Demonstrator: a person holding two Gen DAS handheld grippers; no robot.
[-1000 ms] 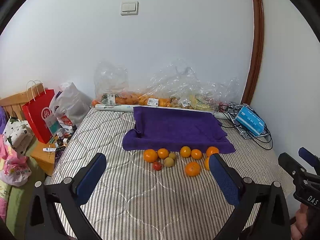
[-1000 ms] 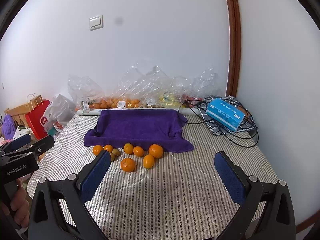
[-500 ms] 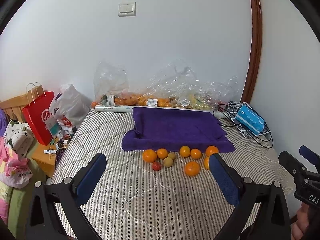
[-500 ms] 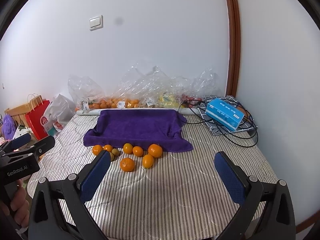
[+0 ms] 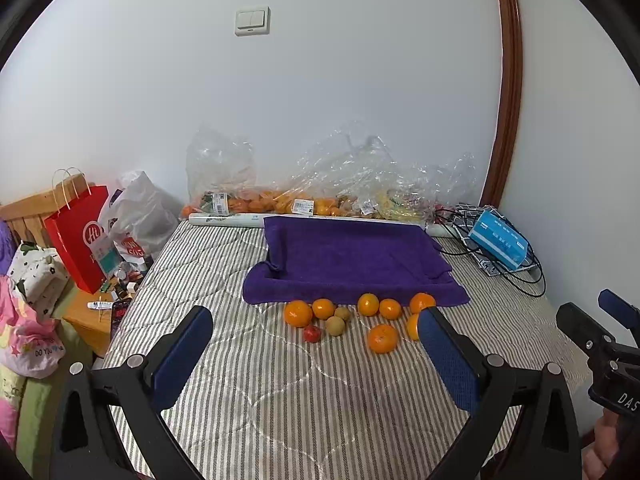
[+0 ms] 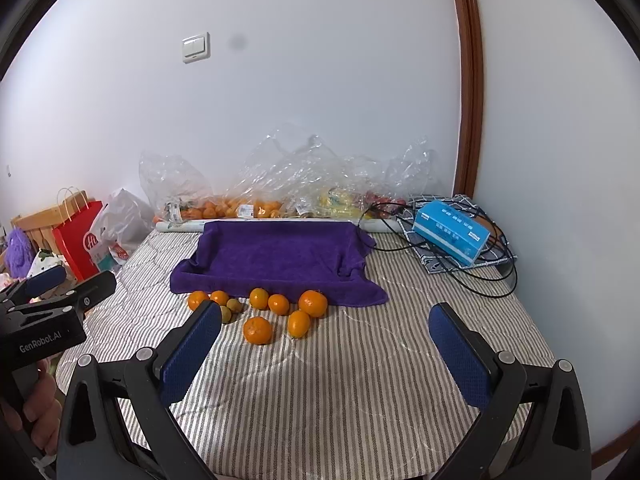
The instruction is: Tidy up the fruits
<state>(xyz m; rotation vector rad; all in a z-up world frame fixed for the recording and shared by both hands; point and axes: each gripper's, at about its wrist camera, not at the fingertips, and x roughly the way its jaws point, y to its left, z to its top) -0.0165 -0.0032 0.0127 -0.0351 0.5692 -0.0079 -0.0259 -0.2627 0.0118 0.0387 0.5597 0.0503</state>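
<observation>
Several oranges (image 5: 382, 338) (image 6: 258, 330), two small green-brown fruits (image 5: 335, 325) and one small red fruit (image 5: 311, 333) lie in a loose group on the striped mattress, just in front of a purple towel (image 5: 352, 264) (image 6: 276, 260). My left gripper (image 5: 314, 326) is open and empty, held above the mattress short of the fruit. My right gripper (image 6: 326, 320) is open and empty, also short of the fruit and to their right. Each gripper shows at the edge of the other's view.
Clear plastic bags of fruit (image 5: 320, 196) line the wall behind the towel. A blue box (image 6: 450, 232) lies on black cables at the back right. A red paper bag (image 5: 80, 236) and clutter stand off the mattress's left edge. The mattress (image 6: 340, 380) ends close in front.
Both grippers have barely moved; the left view has shifted very slightly. The fruit and towel lie as before.
</observation>
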